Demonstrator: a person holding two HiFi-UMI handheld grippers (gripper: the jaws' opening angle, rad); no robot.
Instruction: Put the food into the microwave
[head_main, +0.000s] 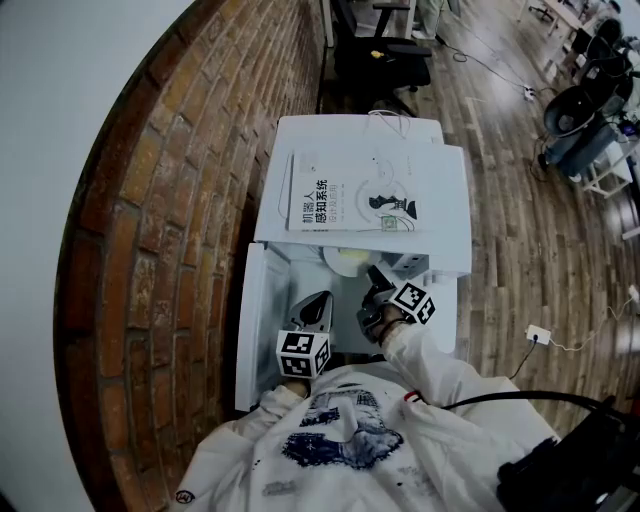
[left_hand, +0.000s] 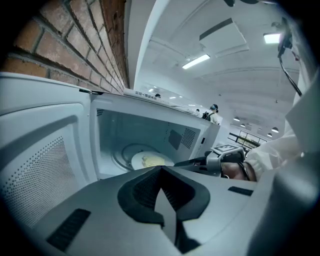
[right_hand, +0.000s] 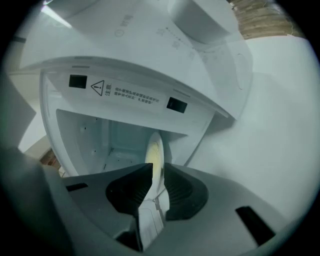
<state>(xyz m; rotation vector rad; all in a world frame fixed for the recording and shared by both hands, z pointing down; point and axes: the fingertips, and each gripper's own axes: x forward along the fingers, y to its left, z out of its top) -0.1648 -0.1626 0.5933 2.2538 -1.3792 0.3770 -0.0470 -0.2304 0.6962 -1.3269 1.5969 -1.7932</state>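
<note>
Right gripper (right_hand: 157, 167): jaws clenched on the rim of a white plate (right_hand: 155, 145), which appears edge-on between them. The plate carries a pale yellow portion of food (left_hand: 152, 160). In the left gripper view the plate lies flat on the floor of the cavity of the microwave (left_hand: 150, 127), with the right gripper reaching in from the opening's right side.

Left gripper (left_hand: 161, 172): jaws pressed together, with nothing between them. It is held outside the cavity, in front of the opening, and points inward. In the head view it sits beside the right gripper, on its left, with the two just apart.

The door (head_main: 255, 330) stands swung out on the left of the opening, with its perforated inner panel facing the left gripper. A warning label runs along the upper frame of the opening.

A book (head_main: 350, 195) lies flat on top of the microwave. A brick wall (head_main: 200, 200) runs close along the microwave's left side. A wooden floor (head_main: 520, 200) extends to the right.
</note>
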